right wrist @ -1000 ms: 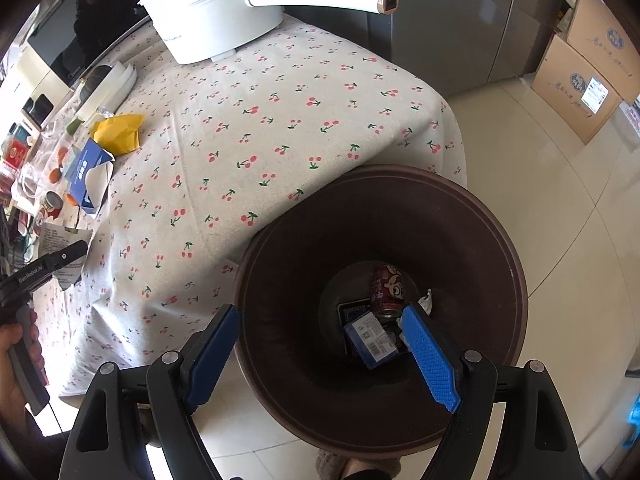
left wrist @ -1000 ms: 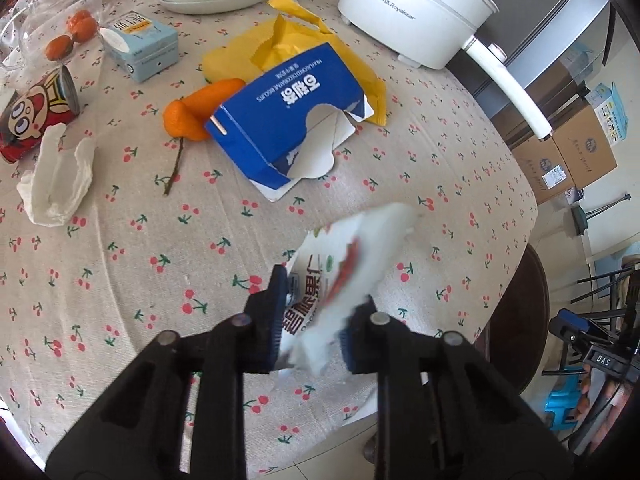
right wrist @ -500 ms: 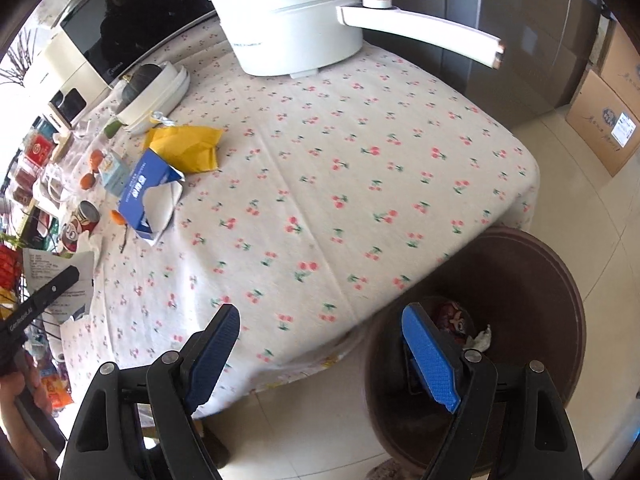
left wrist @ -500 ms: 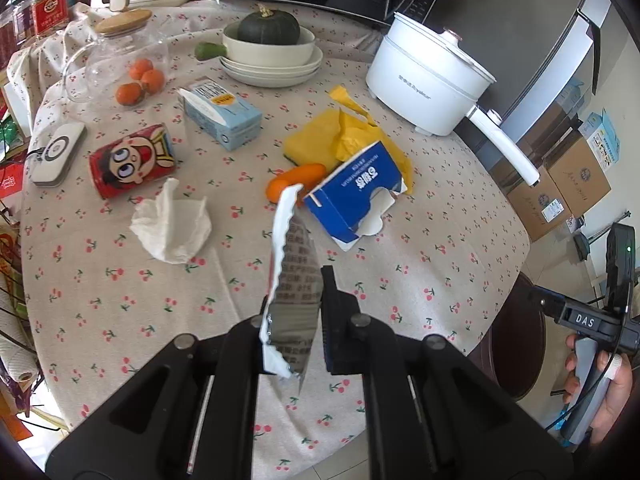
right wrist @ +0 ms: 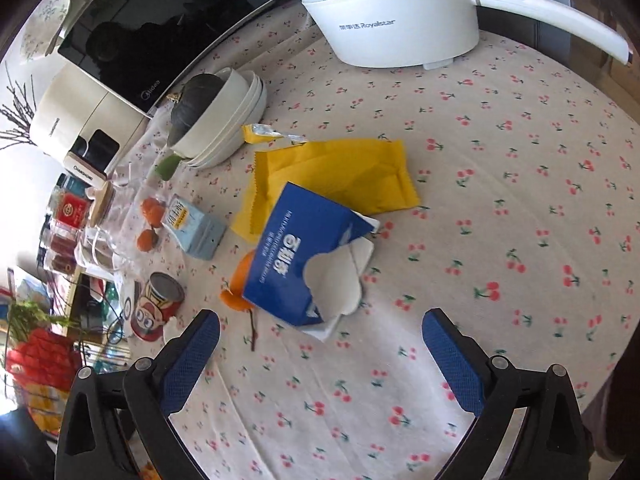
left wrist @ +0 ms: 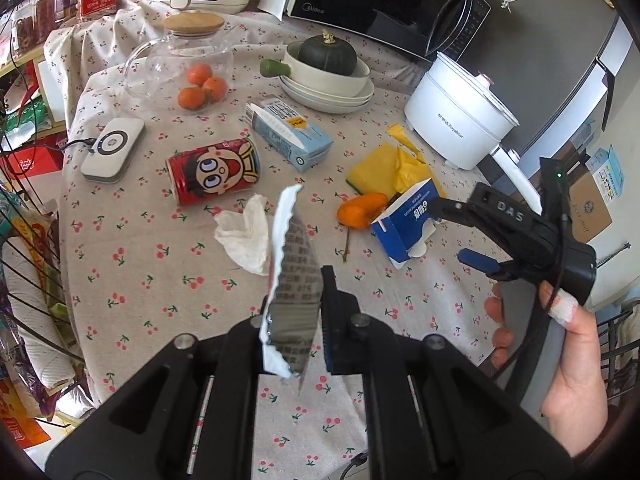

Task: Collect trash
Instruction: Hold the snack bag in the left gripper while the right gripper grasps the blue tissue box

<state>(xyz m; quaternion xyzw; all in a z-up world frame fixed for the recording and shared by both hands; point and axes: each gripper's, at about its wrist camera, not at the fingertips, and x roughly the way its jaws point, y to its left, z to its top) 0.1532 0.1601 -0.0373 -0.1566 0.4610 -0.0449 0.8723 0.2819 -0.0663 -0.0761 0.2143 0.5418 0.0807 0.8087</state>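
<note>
My left gripper (left wrist: 298, 300) is shut on a torn silver snack wrapper (left wrist: 292, 248), held upright above the cherry-print tablecloth (left wrist: 140, 264). On the table lie a crumpled white tissue (left wrist: 246, 236), a red cartoon can (left wrist: 214, 170) on its side, a pale blue carton (left wrist: 288, 136), an orange peel (left wrist: 362, 210), a torn blue tissue box (right wrist: 304, 264) and a yellow wrapper (right wrist: 336, 176). My right gripper (right wrist: 320, 320) hovers over the blue box with its jaws opening wide. Its pads touch nothing.
A white electric pot (right wrist: 400, 12) stands at the far right. Stacked bowls with a dark squash (left wrist: 326, 76), a glass jug with oranges (left wrist: 184, 68) and a white charger (left wrist: 114, 148) sit further back. A microwave (left wrist: 380, 0) lines the back edge. A hand (left wrist: 572, 360) holds the right gripper.
The left gripper lifted the wrapper off the table and drew back. The right gripper swung from the brown bin over the table to the blue box, and its jaws widened.
</note>
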